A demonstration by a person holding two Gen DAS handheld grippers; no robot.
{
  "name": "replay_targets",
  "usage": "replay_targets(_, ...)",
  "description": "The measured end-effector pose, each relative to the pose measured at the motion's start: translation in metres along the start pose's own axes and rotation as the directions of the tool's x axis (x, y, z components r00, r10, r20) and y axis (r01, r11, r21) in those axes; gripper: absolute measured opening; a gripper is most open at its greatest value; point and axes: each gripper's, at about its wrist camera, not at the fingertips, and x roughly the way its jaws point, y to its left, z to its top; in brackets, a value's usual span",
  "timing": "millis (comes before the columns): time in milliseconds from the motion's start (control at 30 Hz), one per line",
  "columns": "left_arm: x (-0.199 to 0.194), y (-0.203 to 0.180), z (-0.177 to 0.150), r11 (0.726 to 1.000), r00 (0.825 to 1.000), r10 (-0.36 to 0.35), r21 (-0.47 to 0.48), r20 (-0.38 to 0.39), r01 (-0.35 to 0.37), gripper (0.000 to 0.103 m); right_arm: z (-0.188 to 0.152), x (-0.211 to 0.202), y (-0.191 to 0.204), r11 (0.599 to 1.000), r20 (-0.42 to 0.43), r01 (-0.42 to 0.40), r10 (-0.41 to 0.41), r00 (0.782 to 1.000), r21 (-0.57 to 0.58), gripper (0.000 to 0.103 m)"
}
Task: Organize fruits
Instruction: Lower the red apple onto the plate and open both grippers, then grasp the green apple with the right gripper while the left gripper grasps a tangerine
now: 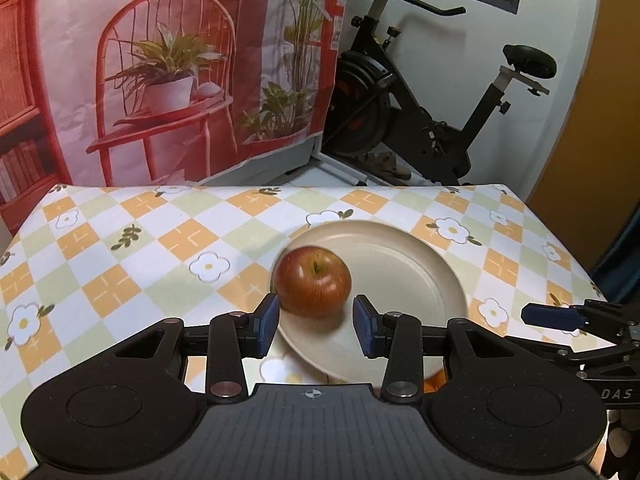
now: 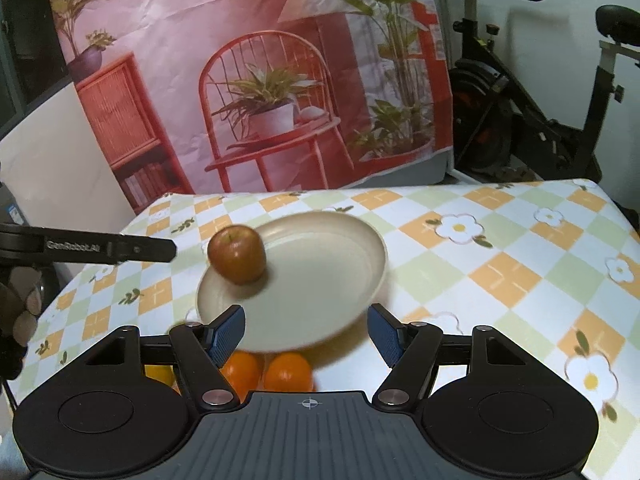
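Left wrist view is showing the left tongs (image 1: 315,322) spread open around, not gripping, the round red apple (image 1: 313,281), which is sitting near the rim of the shallow cream plate (image 1: 408,268) on the checked floral tabletop (image 1: 120,248); a nudge could roll it off. The right tongs (image 2: 306,330) are gaping empty above two glossy oranges (image 2: 266,372) lying outside the plate.
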Motion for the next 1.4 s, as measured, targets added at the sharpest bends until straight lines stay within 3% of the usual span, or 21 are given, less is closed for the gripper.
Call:
replay_targets(633,-0.017,0.004,-0.038,0.996,0.999,0.002,-0.092,-0.044,-0.006,0.043,-0.030,-0.013,0.017,0.996,-0.084,-0.019,0.012,0.996,-0.084,0.063)
replay_targets(1167,-0.021,0.010,-0.047,0.993,0.998,0.025,-0.114,-0.066,-0.033,0.043,-0.046,-0.005,0.010,0.998,-0.142,-0.026,0.018,0.990,-0.061,0.049)
replay_targets(1400,-0.020,0.000,-0.050,0.996,0.997,-0.011,-0.087,-0.072,0.004,0.043,-0.049,-0.001,0.005,0.999,-0.154,-0.039,0.033,0.987,-0.037,0.047)
